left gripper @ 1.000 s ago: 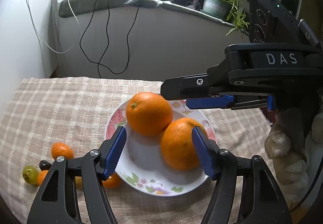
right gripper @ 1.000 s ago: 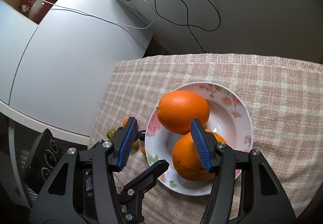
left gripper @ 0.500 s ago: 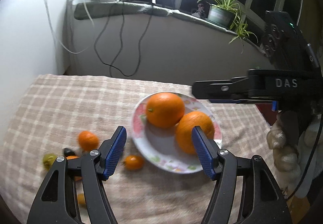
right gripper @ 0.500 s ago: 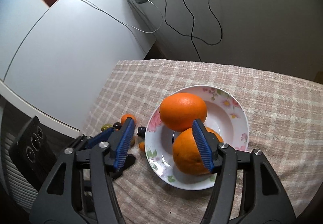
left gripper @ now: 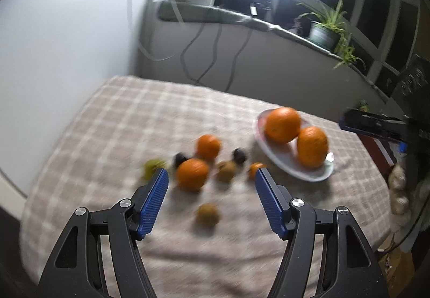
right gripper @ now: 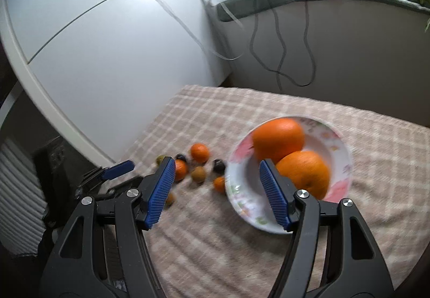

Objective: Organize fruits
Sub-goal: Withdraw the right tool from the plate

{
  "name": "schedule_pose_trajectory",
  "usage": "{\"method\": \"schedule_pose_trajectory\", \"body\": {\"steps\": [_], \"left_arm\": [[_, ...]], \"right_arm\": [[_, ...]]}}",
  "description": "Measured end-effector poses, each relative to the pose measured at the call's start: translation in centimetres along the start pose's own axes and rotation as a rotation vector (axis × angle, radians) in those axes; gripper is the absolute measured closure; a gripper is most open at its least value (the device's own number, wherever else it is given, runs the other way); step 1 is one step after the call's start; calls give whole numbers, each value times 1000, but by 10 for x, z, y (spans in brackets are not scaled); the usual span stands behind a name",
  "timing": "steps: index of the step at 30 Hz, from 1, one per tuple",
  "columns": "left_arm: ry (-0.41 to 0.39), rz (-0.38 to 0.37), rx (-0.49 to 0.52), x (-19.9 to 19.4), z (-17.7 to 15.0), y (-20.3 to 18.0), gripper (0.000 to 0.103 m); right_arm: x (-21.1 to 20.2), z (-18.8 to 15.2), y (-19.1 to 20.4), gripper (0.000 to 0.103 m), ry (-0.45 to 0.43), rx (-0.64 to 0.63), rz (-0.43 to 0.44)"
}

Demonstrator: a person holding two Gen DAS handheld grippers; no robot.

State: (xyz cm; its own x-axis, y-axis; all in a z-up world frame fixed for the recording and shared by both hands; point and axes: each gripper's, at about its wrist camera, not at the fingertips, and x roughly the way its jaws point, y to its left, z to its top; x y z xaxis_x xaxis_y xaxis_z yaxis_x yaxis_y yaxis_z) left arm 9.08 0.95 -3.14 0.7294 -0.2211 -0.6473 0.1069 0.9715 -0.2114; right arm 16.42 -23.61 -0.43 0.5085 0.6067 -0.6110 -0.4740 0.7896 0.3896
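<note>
Checked tablecloth [left gripper: 113, 120], small fruits [left gripper: 192, 173] beyond empty open left gripper [left gripper: 211, 185], right gripper [right gripper: 216, 184] opening, empty.

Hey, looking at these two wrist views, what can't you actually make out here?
- Small dark round fruits: motion blur in the left wrist view; kind unclear.
- Small brownish round fruit: half hidden by the right hand-held gripper finger in its own view.
- Floral white plate: near rim covered by that gripper's other finger.
- Left hand-held gripper: the hand holding it is out of frame.
</note>
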Motion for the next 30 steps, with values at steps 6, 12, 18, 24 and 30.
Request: {"method": "schedule_pose_trajectory", "body": {"steps": [6, 12, 18, 24, 30], "left_arm": [[7, 29, -66, -1, -10, 32, 41], [23, 10, -104, 7, -13, 49, 51], [46, -13, -139, 26, -7, 60, 59], [80, -9, -112, 44, 0, 60, 59], [114, -1, -104, 58, 1, 65, 59]], "right_arm": [[22, -26, 37, 35, 45, -112, -13], [56, -49, 66, 35, 121, -191, 11], [87, -63, 88, 50, 178, -257, 16], [114, -70, 98, 54, 219, -289, -4], [133, -72, 99, 57, 249, -281, 1]]}}
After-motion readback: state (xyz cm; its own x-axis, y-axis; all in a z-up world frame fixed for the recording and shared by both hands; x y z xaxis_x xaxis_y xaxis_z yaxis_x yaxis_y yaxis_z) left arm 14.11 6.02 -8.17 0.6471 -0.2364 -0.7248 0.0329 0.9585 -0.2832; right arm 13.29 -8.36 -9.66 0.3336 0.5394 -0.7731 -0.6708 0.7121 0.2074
